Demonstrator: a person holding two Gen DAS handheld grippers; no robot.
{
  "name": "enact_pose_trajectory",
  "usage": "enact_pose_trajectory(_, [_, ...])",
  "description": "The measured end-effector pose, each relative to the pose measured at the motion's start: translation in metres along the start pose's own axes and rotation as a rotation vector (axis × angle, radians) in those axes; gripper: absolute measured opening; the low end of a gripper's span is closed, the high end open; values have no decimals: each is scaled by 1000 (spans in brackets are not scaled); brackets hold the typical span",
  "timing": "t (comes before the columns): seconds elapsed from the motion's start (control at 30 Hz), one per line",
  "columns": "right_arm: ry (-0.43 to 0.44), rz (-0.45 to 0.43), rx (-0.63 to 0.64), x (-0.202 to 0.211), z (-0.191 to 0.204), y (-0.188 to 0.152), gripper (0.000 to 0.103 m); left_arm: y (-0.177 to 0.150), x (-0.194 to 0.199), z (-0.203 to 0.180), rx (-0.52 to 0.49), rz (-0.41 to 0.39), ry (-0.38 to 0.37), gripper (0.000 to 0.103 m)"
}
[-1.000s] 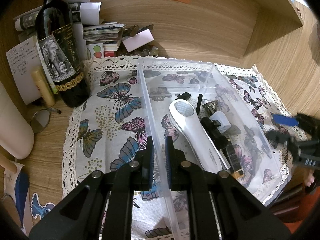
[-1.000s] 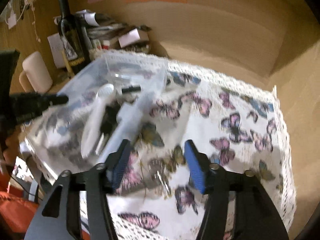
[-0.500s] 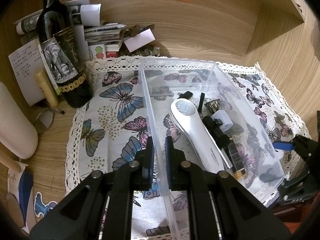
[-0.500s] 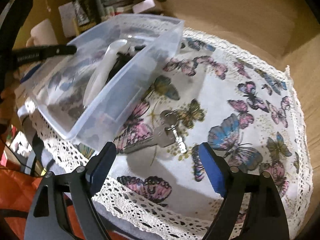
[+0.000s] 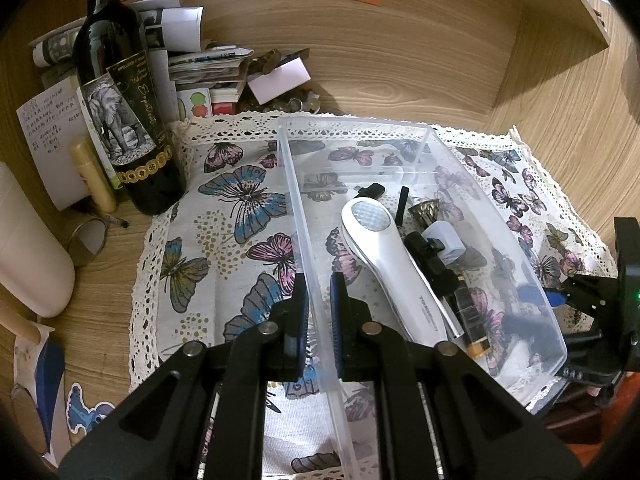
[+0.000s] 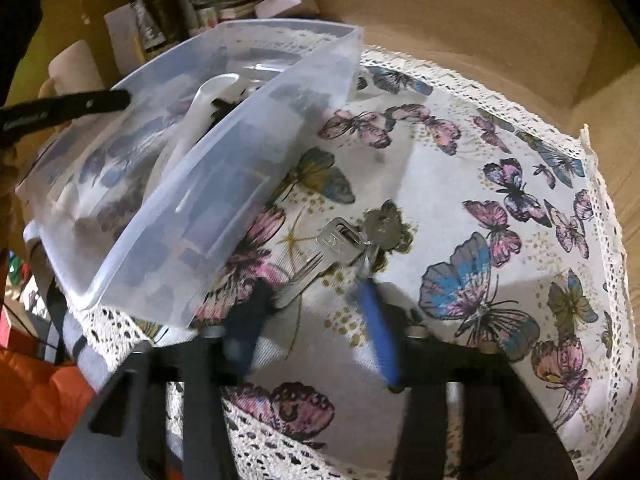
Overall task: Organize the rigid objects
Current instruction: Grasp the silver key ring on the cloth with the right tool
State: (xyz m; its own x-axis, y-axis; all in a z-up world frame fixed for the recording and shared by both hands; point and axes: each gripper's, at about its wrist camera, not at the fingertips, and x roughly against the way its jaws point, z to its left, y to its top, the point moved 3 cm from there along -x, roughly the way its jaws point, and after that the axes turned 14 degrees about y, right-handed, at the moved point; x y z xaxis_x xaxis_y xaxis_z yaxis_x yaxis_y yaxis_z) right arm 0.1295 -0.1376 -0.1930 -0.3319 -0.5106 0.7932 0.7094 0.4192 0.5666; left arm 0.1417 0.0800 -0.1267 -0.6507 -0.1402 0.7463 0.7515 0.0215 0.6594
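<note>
Left hand-held gripper (image 5: 319,312): clenched on the near left wall of the clear rectangular plastic bin (image 5: 296,200), one blue pad on each face of the wall. The bin's long axis runs from near right to far left across the white butterfly-print cloth with lace edging (image 5: 224,216) on the wooden tabletop (image 5: 108,248). Inside lies a white long-handled device (image 5: 394,264), head toward the far end, handle toward the near right corner, with small black parts (image 5: 430,256) just beside it.

Right hand-held gripper (image 6: 316,312): released, jaws spread, its blurred blue pads either side of the silver keys on a ring (image 6: 340,248). The largest key points its blade near and left, toward the bin's near corner; the ring end lies farther off. The keys rest on the cloth just beside the bin's right wall. Bare cloth extends to the right and far side of the keys, up to the lace edge.

A dark wine bottle with an elephant label (image 5: 124,120) stands off the cloth's far left corner.
</note>
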Motion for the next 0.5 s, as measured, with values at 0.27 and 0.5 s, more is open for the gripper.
enact_pose_trajectory(0.27, [16, 14, -14, 1, -13, 0, 16, 0, 0, 0, -2, 0, 1, 10])
enact_pose_trajectory(0.5, [-3, -26, -63, 11, -21, 7, 53, 0, 0, 0, 3, 0, -5, 10])
